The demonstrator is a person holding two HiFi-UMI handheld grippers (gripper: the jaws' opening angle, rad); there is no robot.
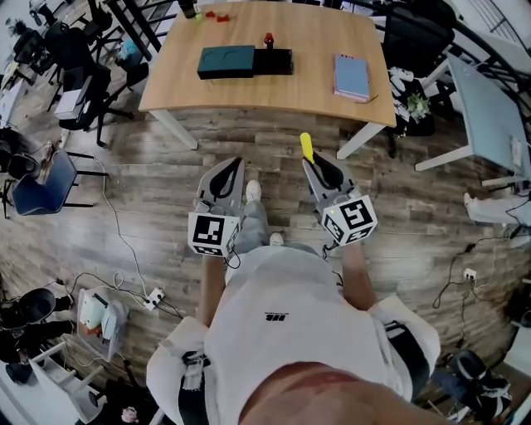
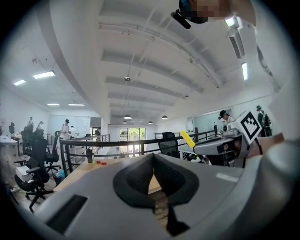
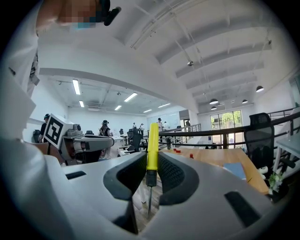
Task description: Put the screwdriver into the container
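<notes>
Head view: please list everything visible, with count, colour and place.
table: one, light wood, top centre
teal container: one, dark teal, table centre
black box: one, black, touching the container's right side
notebook: one, pink and blue, table right
small pieces: a few, red, table's far edge
chair: one, blue, floor at left
screwdriver: one, yellow handle, in right gripper
left gripper: one, grey, shut, empty
right gripper: one, grey, shut on the screwdriver
</notes>
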